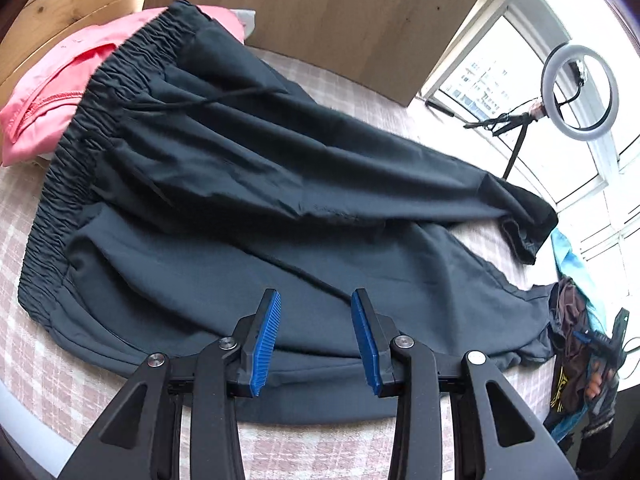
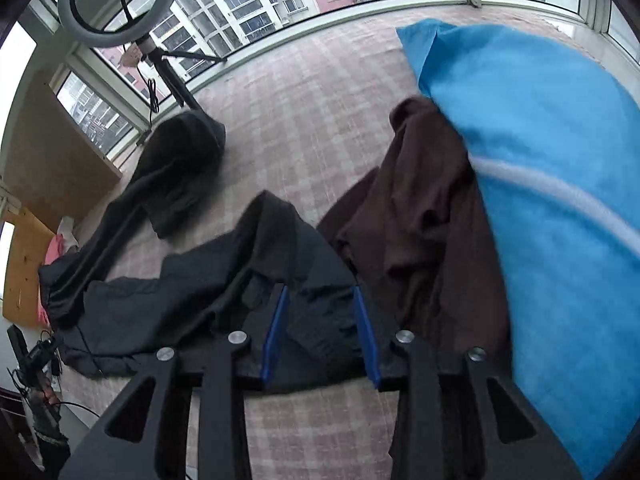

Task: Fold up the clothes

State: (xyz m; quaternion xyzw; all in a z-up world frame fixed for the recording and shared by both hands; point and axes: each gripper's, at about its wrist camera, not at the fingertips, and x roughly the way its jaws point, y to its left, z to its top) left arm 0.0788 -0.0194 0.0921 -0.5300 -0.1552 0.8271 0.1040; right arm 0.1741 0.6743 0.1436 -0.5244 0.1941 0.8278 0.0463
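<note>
Dark trousers (image 1: 240,160) lie spread on the checked bedsheet (image 1: 48,380). Their gathered elastic waistband (image 1: 132,52) is at the left and both legs run off to the right, the upper leg crossing over the lower one. My left gripper (image 1: 316,296) hovers over the lower leg near its front edge, open, with only flat cloth showing between the blue pads. In the right wrist view the trousers' leg ends (image 2: 200,292) lie crumpled. My right gripper (image 2: 320,292) stands open just above that cloth, and the picture is blurred.
A pink garment (image 1: 48,92) lies beyond the waistband. A brown garment (image 2: 420,208) and a large blue cloth (image 2: 540,160) lie right of the leg ends. A ring light on a stand (image 1: 580,92) stands by the windows, a wooden board (image 1: 340,12) behind the bed. A person's hand (image 1: 596,388) shows at the right edge.
</note>
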